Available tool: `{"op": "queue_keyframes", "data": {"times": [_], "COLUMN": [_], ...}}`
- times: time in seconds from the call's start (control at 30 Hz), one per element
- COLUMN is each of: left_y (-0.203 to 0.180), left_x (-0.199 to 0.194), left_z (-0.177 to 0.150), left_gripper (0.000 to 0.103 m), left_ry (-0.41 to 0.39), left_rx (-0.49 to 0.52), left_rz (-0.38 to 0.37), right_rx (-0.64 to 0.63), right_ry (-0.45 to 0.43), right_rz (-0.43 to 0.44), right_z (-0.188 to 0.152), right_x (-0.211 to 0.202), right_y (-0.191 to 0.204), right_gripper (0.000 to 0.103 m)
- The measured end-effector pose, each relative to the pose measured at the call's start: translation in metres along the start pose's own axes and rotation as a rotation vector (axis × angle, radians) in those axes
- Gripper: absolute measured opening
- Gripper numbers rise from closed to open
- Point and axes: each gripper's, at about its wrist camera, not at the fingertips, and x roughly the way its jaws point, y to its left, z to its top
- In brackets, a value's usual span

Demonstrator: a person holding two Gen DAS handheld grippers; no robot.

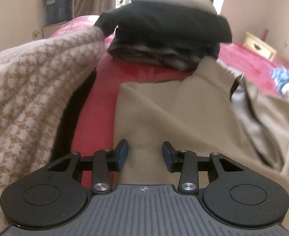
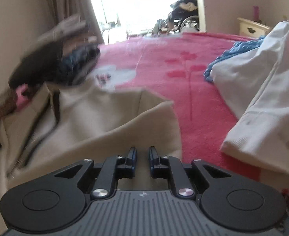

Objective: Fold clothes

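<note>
Motion is blurring the stack of folded clothes (image 2: pixel 65 59) in the right wrist view, while the white garment (image 2: pixel 262 98) is running past the frame's right edge.

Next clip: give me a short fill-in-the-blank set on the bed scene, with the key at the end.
1. The left gripper hovers with its jaws ___ over the beige garment.
2. The bedspread is ___ in colour.
3. The folded stack has a ___ garment on top.
4. Right of the right gripper lies a ___ garment.

Missing words: open; pink; black; white
</note>
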Motion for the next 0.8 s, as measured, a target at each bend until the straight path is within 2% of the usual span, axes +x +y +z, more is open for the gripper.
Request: {"op": "queue_keyframes", "data": {"times": [0.07,0.13,0.27,0.37,0.43,0.53,0.63,0.73,0.8], "left_y": [-0.003,-0.005,0.0,-0.006,-0.008,-0.018,-0.031,-0.052,-0.067], "left_x": [-0.004,0.002,0.032,0.025,0.006,-0.032,-0.071,-0.104,-0.11], "left_z": [0.007,0.015,0.02,0.025,0.029,0.029,0.017,-0.007,-0.03], "left_gripper": [0.039,0.039,0.04,0.04,0.04,0.04,0.04,0.04,0.041], "left_ry": [-0.027,-0.042,0.025,0.04,0.022,0.01,0.063,0.115,0.155], "left_rx": [0.008,0.01,-0.026,-0.003,-0.001,0.048,0.106,0.163,0.211], "left_rz": [-0.011,-0.003,0.059,0.083,0.054,0.017,-0.039,-0.146,-0.214], "right_rx": [-0.012,-0.021,0.062,0.113,0.135,0.134,0.115,0.074,0.025], "right_ry": [-0.037,-0.043,0.039,0.018,0.009,-0.013,0.001,0.048,0.092], "right_rz": [0.001,-0.016,-0.034,-0.031,-0.026,0.045,0.143,0.233,0.288], "right_z": [0.007,0.014,0.009,0.01,0.012,0.009,-0.002,-0.023,-0.04], "right_x": [-0.006,0.004,0.051,0.043,0.027,-0.016,-0.064,-0.108,-0.125], "right_y": [0.006,0.01,-0.001,-0.003,-0.002,0.004,0.015,0.034,0.052], "right_gripper": [0.015,0.015,0.014,0.014,0.018,0.018,0.018,0.019,0.019]}}
